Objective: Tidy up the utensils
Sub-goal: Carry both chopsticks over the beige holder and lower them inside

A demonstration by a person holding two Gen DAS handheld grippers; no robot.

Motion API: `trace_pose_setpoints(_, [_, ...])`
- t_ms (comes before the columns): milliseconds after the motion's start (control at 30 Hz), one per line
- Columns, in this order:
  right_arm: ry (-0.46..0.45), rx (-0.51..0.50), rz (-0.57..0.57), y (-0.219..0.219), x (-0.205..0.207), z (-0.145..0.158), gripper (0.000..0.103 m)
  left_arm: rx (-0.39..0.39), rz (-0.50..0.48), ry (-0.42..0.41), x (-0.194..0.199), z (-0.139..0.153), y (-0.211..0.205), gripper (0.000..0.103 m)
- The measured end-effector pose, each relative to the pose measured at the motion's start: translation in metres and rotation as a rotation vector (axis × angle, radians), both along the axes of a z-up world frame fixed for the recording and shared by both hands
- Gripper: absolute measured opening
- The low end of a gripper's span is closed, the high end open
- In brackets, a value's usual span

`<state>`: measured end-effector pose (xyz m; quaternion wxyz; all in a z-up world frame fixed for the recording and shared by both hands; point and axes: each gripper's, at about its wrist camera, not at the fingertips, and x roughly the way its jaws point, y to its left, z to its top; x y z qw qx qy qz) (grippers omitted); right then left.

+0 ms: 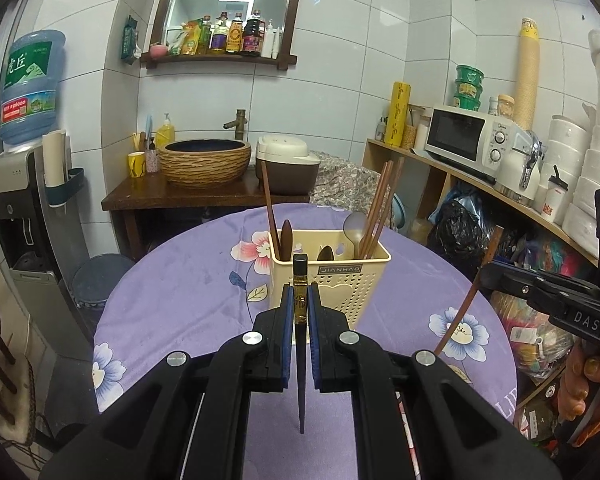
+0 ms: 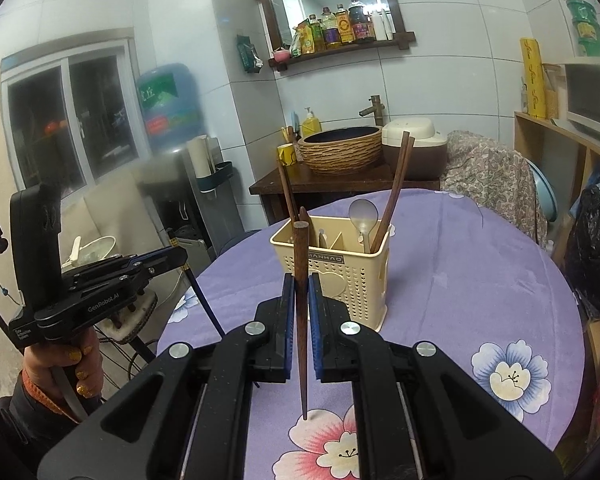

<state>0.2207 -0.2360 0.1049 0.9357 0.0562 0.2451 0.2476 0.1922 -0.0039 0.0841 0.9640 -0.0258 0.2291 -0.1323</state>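
The left gripper (image 1: pixel 300 304) pinches a black chopstick (image 1: pixel 300 280) with a gold band, upright; just beyond stands the cream utensil holder (image 1: pixel 332 280) with chopsticks and spoons. The right gripper (image 2: pixel 299 300) clamps a brown wooden chopstick (image 2: pixel 300 280), the holder just ahead.

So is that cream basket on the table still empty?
No, the cream basket already holds several brown chopsticks and a pale spoon standing upright in its compartments.

Perforated matt plastic caddy (image 2: pixel 332 268), wooden chopsticks (image 2: pixel 396 184), velvety cloth tablecloth (image 2: pixel 480 264).
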Motion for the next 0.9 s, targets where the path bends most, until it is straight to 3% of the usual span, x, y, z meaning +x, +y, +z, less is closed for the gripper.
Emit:
trace_pose_setpoints(367, [-0.015, -0.03, 0.004, 0.003, 0.015, 0.024, 0.008, -0.046, -0.041, 0.006, 0.016, 0.023, 0.003, 0.008])
trace_pose_setpoints(500, [-0.033, -0.028, 0.003, 0.002, 0.032, 0.054, 0.008, -0.086, -0.06, -0.019, 0.034, 0.061, 0.008, 0.008])
trace_pose_setpoints(667, [-0.122, -0.019, -0.054, 0.0, 0.056, 0.114, 0.008, -0.143, -0.039, -0.081, 0.065, 0.116, 0.01, 0.008])
trace_pose_setpoints(800, [-0.199, -0.023, -0.117, 0.002, 0.074, 0.148, 0.008, -0.098, 0.033, -0.17, 0.084, 0.146, -0.002, 0.008])
trace_pose_setpoints(900, [-0.197, -0.03, -0.144, 0.006, 0.088, 0.143, 0.008, -0.067, 0.055, -0.174, 0.099, 0.141, -0.013, 0.008])
